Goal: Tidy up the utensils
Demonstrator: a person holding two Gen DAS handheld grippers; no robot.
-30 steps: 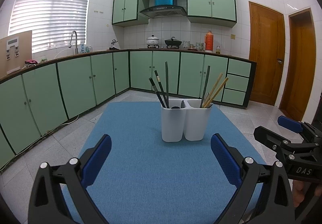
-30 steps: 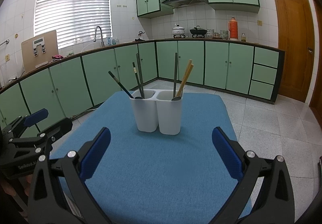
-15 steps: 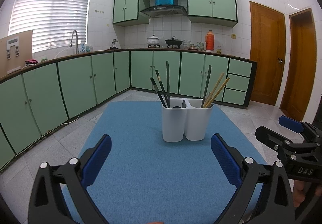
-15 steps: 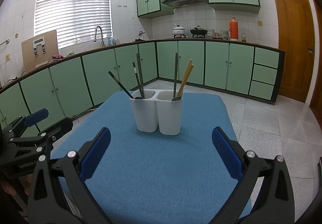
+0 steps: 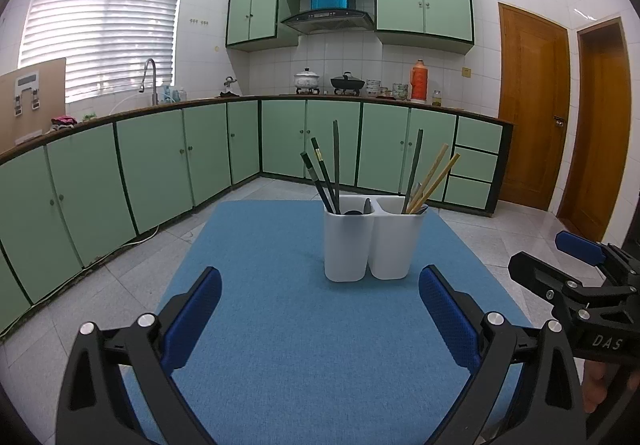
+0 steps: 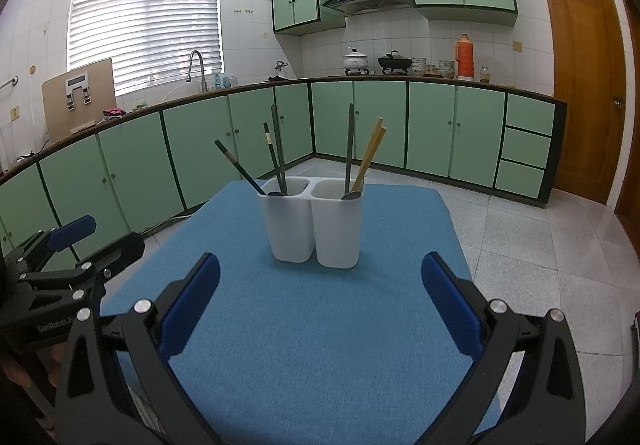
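Green cabinets (image 5: 152, 165) run round the kitchen behind a table covered with a blue mat (image 5: 288, 325). On that mat stands the white two-pocket holder (image 5: 374, 241). Its left pocket has the dark chopsticks (image 5: 322, 177) and a dark spoon; its right pocket has the pale wooden chopsticks (image 5: 434, 177), another dark stick and a spoon bowl at the rim.

Over the last second almost nothing has changed from where I sit: the holder has slid only a touch in the left camera and not at all in the right. No utensil has moved. I read that as a pause, with the sorting either finished or not begun.

My left gripper (image 5: 320, 309) hangs over the near mat, fingers spread wide and empty. My right gripper (image 6: 320, 297) does the same, blue pads (image 6: 190, 305) apart, nothing between them. Both sit well short of the holder.
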